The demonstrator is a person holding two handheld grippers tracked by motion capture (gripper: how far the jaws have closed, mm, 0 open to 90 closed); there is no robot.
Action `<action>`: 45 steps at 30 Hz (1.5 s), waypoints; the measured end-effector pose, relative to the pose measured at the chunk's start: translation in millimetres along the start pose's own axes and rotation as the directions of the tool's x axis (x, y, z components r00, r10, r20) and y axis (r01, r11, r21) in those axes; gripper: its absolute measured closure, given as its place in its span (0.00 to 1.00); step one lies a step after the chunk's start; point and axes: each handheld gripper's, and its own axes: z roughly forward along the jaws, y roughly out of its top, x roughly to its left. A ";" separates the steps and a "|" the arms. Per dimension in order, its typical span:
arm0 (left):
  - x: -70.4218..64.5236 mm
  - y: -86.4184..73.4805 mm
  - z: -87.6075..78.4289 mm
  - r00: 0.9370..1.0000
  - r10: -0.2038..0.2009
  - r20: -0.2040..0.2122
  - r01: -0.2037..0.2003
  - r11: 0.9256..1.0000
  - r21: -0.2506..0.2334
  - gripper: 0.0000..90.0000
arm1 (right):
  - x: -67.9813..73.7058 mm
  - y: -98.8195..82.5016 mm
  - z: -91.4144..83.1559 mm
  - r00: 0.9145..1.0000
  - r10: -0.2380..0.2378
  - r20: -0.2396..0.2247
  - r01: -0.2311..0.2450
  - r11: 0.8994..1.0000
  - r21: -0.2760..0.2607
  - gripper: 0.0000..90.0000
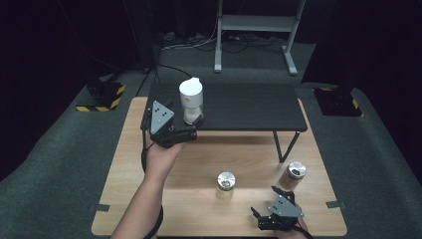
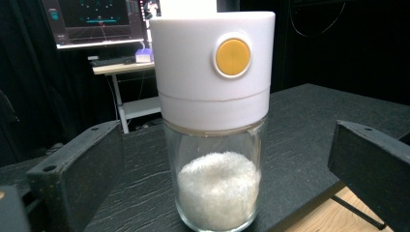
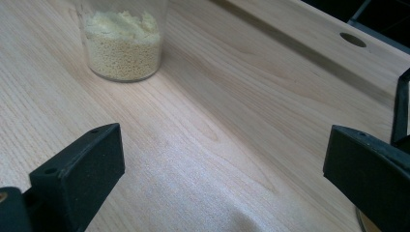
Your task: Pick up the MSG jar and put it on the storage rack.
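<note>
The glass jar with a white cap and yellow button [image 2: 215,121] stands at the front left edge of the black shelf [image 1: 249,107], the open left tool [image 1: 191,130] around it but not yet squeezing, while the right tool [image 1: 261,217] waits open near the table's [image 1: 199,159] front edge.

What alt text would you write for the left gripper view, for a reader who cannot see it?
A glass jar with a white lid and an orange round button, partly filled with white grains, stands on a black shelf. The left gripper frames it with open jaws, not touching it.
</note>
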 end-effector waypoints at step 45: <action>-0.7 -38.2 -54.6 1.000 0.008 -0.021 -0.008 0.999 0.039 0.00 | 0.6 0.2 0.4 1.000 -0.001 0.005 0.001 1.000 0.004 0.00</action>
